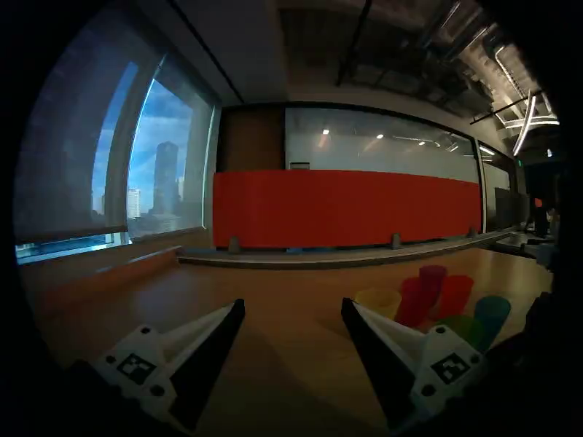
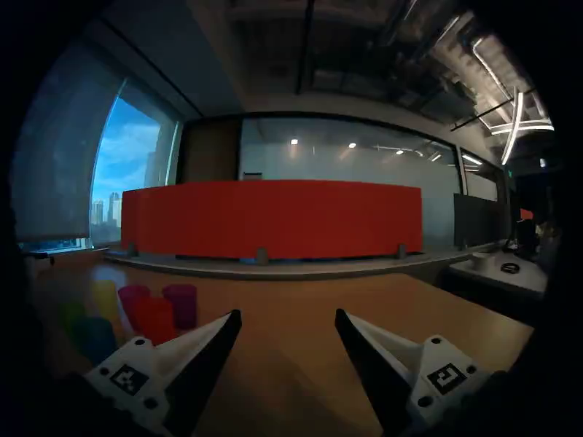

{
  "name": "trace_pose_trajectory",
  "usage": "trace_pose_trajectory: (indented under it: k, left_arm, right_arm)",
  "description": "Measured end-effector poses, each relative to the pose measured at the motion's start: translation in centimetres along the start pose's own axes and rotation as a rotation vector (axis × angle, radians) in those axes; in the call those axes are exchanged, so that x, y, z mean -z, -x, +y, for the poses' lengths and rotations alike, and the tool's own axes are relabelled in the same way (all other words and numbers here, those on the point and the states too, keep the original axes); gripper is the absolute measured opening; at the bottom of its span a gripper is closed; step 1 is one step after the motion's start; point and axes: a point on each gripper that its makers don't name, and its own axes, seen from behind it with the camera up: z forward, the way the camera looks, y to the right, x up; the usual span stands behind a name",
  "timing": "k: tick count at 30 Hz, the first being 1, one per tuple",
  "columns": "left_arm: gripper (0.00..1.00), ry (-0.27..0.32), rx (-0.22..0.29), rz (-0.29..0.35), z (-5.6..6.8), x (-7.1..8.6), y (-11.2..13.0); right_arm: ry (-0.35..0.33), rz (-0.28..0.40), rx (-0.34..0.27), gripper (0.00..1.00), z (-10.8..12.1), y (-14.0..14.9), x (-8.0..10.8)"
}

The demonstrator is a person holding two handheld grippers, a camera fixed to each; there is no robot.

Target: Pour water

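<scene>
Barely begun, seemingly: left gripper (image 1: 292,304) and right gripper (image 2: 286,315) spread wide, empty. Cluster of coloured cups (image 1: 437,291) untouched, ahead-right of the left one, ahead-left of the right; grasping and pouring all yet to do

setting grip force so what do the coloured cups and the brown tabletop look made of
The cluster of coloured tumbler cups looks like plastic: saturated, translucent, smooth walls. The brown tabletop looks like wood or wood-look laminate with a satin finish: warm tone, soft sheen; grain too dim to confirm.
</scene>
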Motion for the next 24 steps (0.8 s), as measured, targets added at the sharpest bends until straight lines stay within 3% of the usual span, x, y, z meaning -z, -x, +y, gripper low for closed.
trace_pose_trajectory:
  k: [8, 17, 24]
  left_arm:
    - [0.98, -0.001, 0.011, -0.009, 0.0, 0.0, -0.5]
    - [0.98, 0.019, -0.009, -0.013, 0.2, -0.2, -4.7]
    - [0.98, 0.044, 0.015, -0.014, 0.4, -0.7, -9.1]
  right_arm:
    - [0.0, -0.026, -0.015, 1.0, 0.4, -0.2, -0.3]
    - [-0.013, -0.025, -0.017, 1.0, 0.5, -4.3, -0.6]
    - [-0.039, -0.034, -0.037, 1.0, 0.0, -7.9, -0.7]
